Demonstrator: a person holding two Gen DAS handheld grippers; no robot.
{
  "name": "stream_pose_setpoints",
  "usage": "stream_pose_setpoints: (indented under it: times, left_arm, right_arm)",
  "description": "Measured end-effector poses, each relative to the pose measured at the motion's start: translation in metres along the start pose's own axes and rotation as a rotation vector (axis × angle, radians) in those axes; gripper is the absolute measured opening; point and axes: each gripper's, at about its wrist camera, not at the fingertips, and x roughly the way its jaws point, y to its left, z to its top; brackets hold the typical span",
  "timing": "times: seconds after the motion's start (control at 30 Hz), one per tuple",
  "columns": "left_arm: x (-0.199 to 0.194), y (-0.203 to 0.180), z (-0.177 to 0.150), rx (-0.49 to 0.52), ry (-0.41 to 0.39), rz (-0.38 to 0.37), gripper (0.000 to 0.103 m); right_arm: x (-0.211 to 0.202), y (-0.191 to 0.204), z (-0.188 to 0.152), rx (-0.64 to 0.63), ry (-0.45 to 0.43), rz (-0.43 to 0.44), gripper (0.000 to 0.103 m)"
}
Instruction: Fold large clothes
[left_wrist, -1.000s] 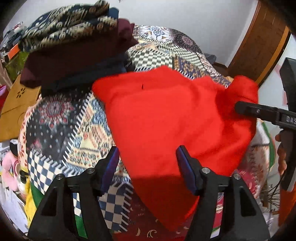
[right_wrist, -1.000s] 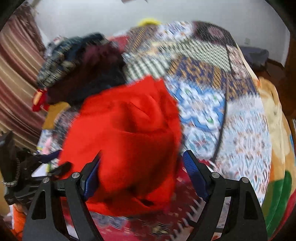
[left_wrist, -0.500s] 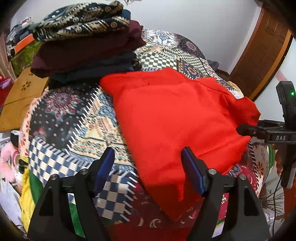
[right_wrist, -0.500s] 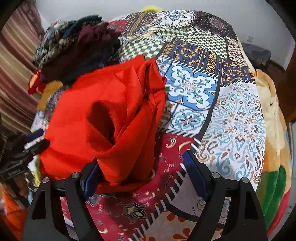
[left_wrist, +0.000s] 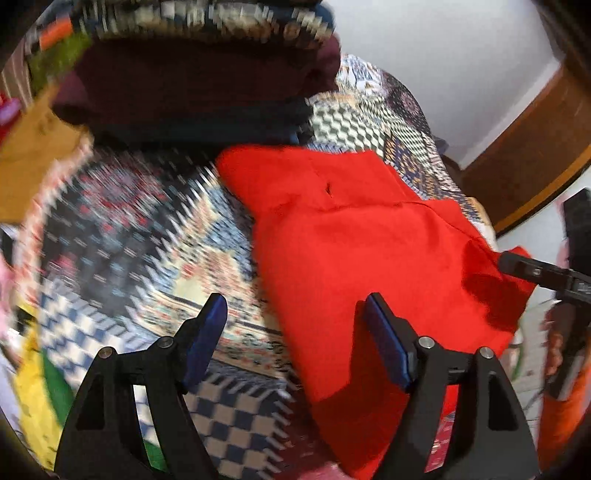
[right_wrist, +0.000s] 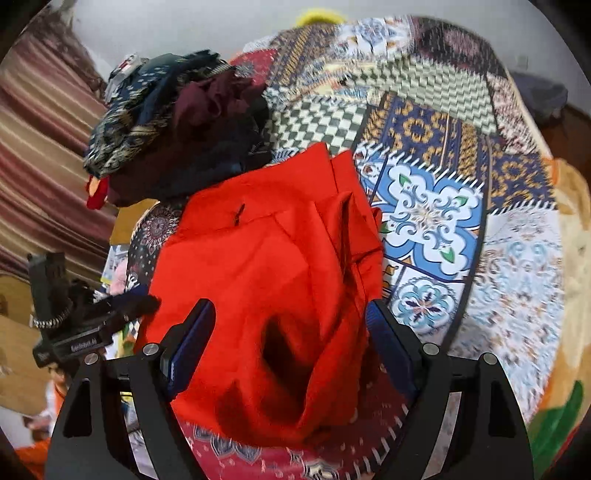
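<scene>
The bed (right_wrist: 436, 206) fills both views, covered by a patchwork quilt (left_wrist: 122, 229) of checks, medallions and floral tiles: a thin printed cotton by the look of it, lying smooth. All places below are given from the red garment (left_wrist: 369, 258).

That garment is the task's thing. It lies on the quilt at the near edge of the bed, a broad matte woven cloth in one flat colour. A second ago its near corner hung lifted by the right gripper; now the cloth has settled onto the bed. In the left wrist view it lies mostly flat with one crease line across it and a small dark slit near its far end. In the right wrist view its right-hand side is bunched into deep soft folds. So I judge one fold as laid but untidy, with smoothing needed before the next.

Behind the red garment's far-left corner sits a stack of folded clothes (right_wrist: 177, 122): a navy-and-cream patterned piece on top, maroon and dark blue below.

The left gripper (left_wrist: 291, 339) has pulled back and tilted since half a second ago; it hovers over the garment's left edge, jaws wide apart, holding nothing. The right gripper (right_wrist: 288, 339) stands at the garment's near bunched end, jaws equally wide, cloth between them but not pinched.
</scene>
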Motion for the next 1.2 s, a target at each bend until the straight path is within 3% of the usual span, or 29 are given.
stream_pose_setpoints:
  times: [0.2,0.4,0.53,0.67,0.7,0.83,1.03,1.2]
  left_arm:
    - [0.029,0.009,0.006,-0.107,0.121,-0.173,0.076]
    - [0.065,0.019,0.011,-0.232,0.198,-0.291,0.081]
    - [0.072,0.015,0.017,-0.233,0.192,-0.289,0.083]
    - [0.074,0.017,0.019,-0.232,0.184,-0.297,0.081]
    - [0.073,0.017,0.018,-0.230,0.173,-0.297,0.072]
    - [0.061,0.020,0.011,-0.221,0.151,-0.317,0.049]
    - [0.019,-0.008,0.015,-0.123,0.097,-0.315,0.036]
    - [-0.042,-0.039,0.024,-0.013,-0.013,-0.319,0.035]
  right_arm:
    - [0.047,-0.041,-0.001,0.132,0.166,0.055,0.081]
    - [0.063,-0.048,0.003,0.129,0.183,0.154,0.081]
    - [0.081,-0.050,0.008,0.166,0.204,0.226,0.080]
    - [0.089,-0.056,0.014,0.235,0.224,0.287,0.056]
    - [0.089,-0.056,0.013,0.246,0.225,0.297,0.050]
    - [0.067,-0.050,0.006,0.219,0.199,0.317,0.033]
    - [0.006,-0.015,-0.003,0.113,0.105,0.309,0.027]
    - [-0.057,0.017,0.002,0.045,-0.027,0.326,0.027]
